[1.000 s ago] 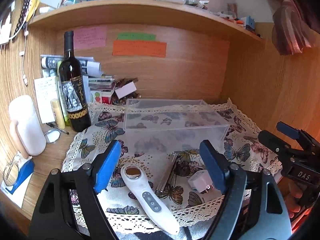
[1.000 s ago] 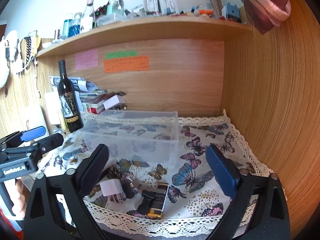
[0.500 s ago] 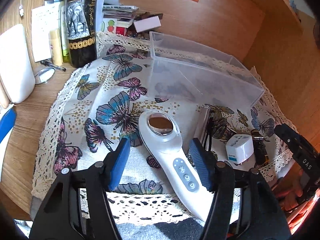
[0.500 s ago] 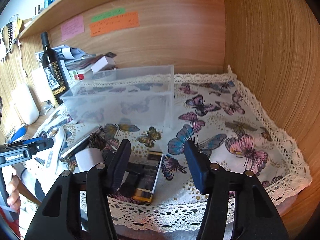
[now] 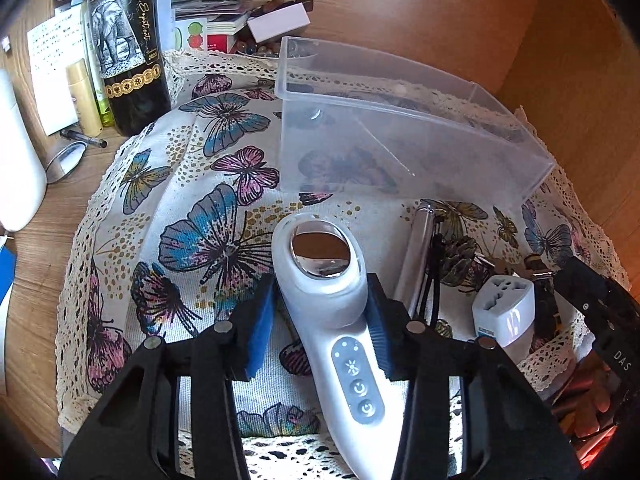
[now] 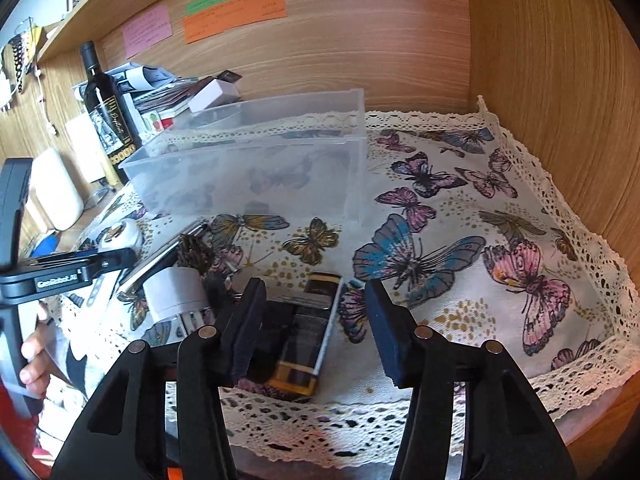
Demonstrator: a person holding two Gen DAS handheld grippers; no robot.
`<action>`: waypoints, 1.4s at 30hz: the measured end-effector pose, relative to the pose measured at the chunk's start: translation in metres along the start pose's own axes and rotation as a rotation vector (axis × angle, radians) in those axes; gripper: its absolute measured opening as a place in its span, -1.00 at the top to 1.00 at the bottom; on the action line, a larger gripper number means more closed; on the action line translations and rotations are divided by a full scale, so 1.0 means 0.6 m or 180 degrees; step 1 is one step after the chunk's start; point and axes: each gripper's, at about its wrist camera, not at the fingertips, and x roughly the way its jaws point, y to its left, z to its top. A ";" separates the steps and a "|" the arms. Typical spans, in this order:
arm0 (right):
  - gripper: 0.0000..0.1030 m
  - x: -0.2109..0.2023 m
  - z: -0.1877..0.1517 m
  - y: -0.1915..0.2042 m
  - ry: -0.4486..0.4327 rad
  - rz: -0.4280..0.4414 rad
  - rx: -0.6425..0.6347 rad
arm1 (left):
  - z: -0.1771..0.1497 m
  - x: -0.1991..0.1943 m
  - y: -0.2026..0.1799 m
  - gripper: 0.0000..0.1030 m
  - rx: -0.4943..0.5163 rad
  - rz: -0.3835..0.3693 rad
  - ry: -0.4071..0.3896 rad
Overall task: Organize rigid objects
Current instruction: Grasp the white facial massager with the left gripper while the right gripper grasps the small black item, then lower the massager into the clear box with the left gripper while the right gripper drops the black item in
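Observation:
A white handheld device [image 5: 332, 300] with a mirror head and grey buttons lies on the butterfly cloth [image 5: 192, 208]. My left gripper [image 5: 322, 320] straddles its neck, blue pads touching or nearly touching both sides. A clear plastic box [image 5: 400, 136] stands behind it, also in the right wrist view [image 6: 256, 168]. My right gripper [image 6: 316, 324] is open around a black and gold flat box [image 6: 308, 336] near the cloth's front edge. A white plug adapter [image 5: 504, 312] and a silver tube [image 5: 418, 256] lie between the grippers.
A wine bottle [image 5: 128, 40], small tubes, papers and a white container [image 5: 16, 160] stand at the left. Wooden walls close the back and right [image 6: 560, 80]. Dark small items [image 6: 196, 252] lie by the adapter [image 6: 172, 292]. The cloth's lace edge [image 6: 360, 428] hangs over the front.
Both grippers moved forward and down. The left jaws narrowed around the white device. The right jaws narrowed and now straddle the black and gold box.

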 end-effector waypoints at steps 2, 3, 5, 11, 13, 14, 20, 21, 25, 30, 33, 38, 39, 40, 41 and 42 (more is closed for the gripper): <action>0.07 -0.006 -0.001 0.005 -0.0017 0.0051 -0.0007 | 0.001 0.002 -0.003 0.17 0.0064 0.0030 -0.0024; 0.07 -0.006 -0.002 0.009 -0.0017 0.0046 -0.0032 | 0.001 0.002 -0.004 0.17 0.0101 0.0043 -0.0037; 0.07 -0.006 -0.004 0.016 -0.0012 0.0019 -0.0096 | 0.000 0.001 -0.006 0.19 0.0149 0.0046 -0.0063; 0.38 0.020 -0.014 0.035 0.0180 0.0008 -0.0256 | -0.005 -0.019 -0.005 0.26 0.0213 0.0038 -0.0205; 0.44 0.023 -0.016 0.038 0.0168 -0.0024 -0.0271 | -0.006 -0.029 -0.002 0.26 0.0193 0.0029 -0.0268; 0.47 0.025 -0.015 0.040 0.0164 -0.0040 -0.0288 | -0.006 -0.035 0.000 0.26 0.0180 0.0028 -0.0305; 0.57 0.031 -0.014 0.044 0.0128 -0.0138 -0.0318 | -0.002 -0.075 0.007 0.26 0.0127 0.0005 -0.0573; 0.57 0.031 -0.014 0.044 0.0119 -0.0146 -0.0305 | 0.000 -0.081 0.007 0.26 0.0120 -0.0002 -0.0617; 0.58 0.021 -0.004 0.043 0.0049 -0.0116 -0.0262 | 0.010 -0.107 0.008 0.26 0.0104 -0.0064 -0.0795; 0.58 -0.007 0.025 0.042 -0.0200 -0.0133 -0.0242 | 0.028 -0.136 0.006 0.26 0.0116 -0.0109 -0.1017; 0.58 -0.020 0.051 0.040 -0.0356 -0.0181 -0.0254 | 0.042 -0.149 0.006 0.26 0.0128 -0.0136 -0.1130; 0.58 -0.032 0.096 0.034 -0.0585 -0.0230 -0.0259 | 0.074 -0.162 0.007 0.26 0.0135 -0.0164 -0.1222; 0.58 -0.032 0.103 0.033 -0.0617 -0.0234 -0.0263 | 0.081 -0.163 0.008 0.26 0.0137 -0.0175 -0.1229; 0.58 -0.033 0.114 0.031 -0.0661 -0.0243 -0.0262 | 0.089 -0.164 0.009 0.26 0.0138 -0.0193 -0.1237; 0.58 -0.034 0.119 0.029 -0.0687 -0.0244 -0.0263 | 0.098 -0.165 0.009 0.26 0.0144 -0.0207 -0.1243; 0.58 -0.033 0.130 0.027 -0.0719 -0.0229 -0.0265 | 0.106 -0.165 0.009 0.26 0.0146 -0.0209 -0.1245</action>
